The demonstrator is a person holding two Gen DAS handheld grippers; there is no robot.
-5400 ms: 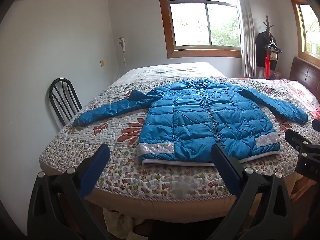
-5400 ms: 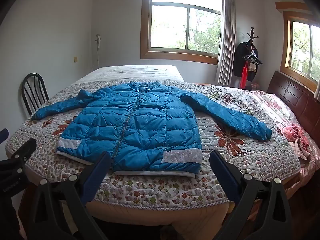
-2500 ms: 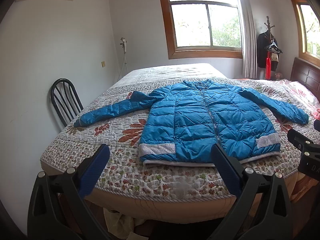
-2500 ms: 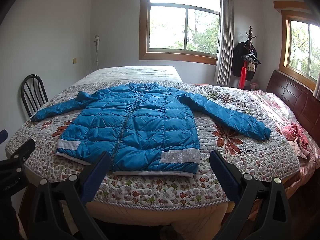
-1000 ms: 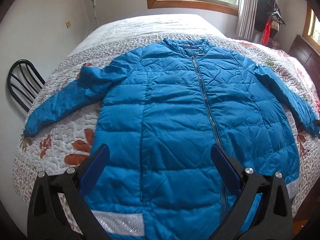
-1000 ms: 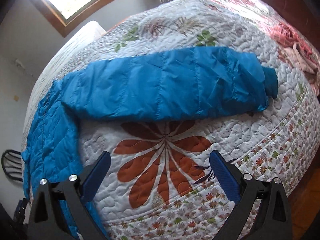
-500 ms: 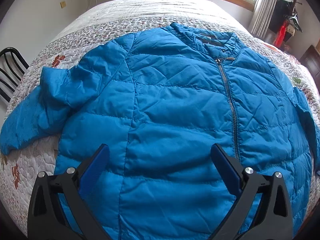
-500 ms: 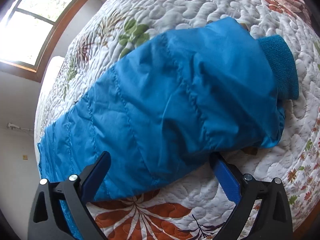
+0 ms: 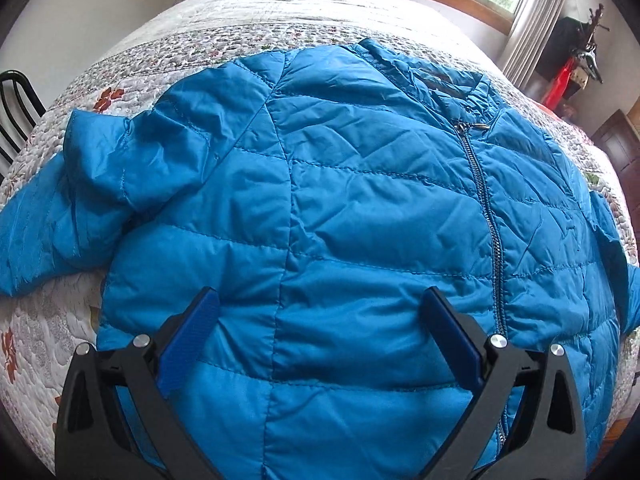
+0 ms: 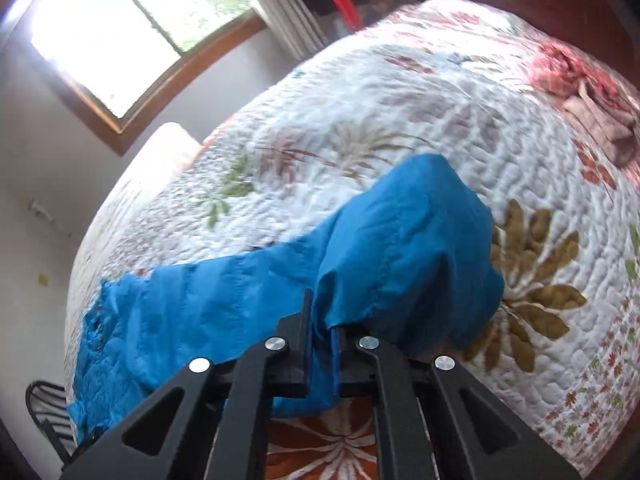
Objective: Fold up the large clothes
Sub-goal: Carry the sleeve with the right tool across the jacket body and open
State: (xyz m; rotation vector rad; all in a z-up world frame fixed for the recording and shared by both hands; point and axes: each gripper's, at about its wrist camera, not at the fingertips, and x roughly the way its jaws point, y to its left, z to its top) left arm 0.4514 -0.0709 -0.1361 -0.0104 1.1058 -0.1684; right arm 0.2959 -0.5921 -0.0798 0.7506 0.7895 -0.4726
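A blue quilted down jacket (image 9: 360, 208) lies front up and zipped on the floral quilted bed (image 9: 248, 20). My left gripper (image 9: 320, 300) hangs open just above the jacket's chest, left of the zipper (image 9: 486, 216), with nothing between its blue pads. The jacket's one sleeve (image 9: 52, 236) lies bunched at the left. In the right wrist view my right gripper (image 10: 320, 320) is shut on the jacket's other sleeve (image 10: 400, 256) near its end, and the sleeve is lifted off the quilt (image 10: 400, 120). Its cuff is hidden in the folds.
A black metal chair (image 9: 16, 108) stands off the bed's left side. Pink and red cloth (image 10: 592, 92) lies on the quilt near the dark wooden headboard (image 10: 560, 4). A coat stand (image 9: 576, 64) with dark clothes is by the window (image 10: 120, 28).
My right gripper has closed on the sleeve's end and raised it off the quilt. My left gripper has dropped closer to the jacket's chest and stays open.
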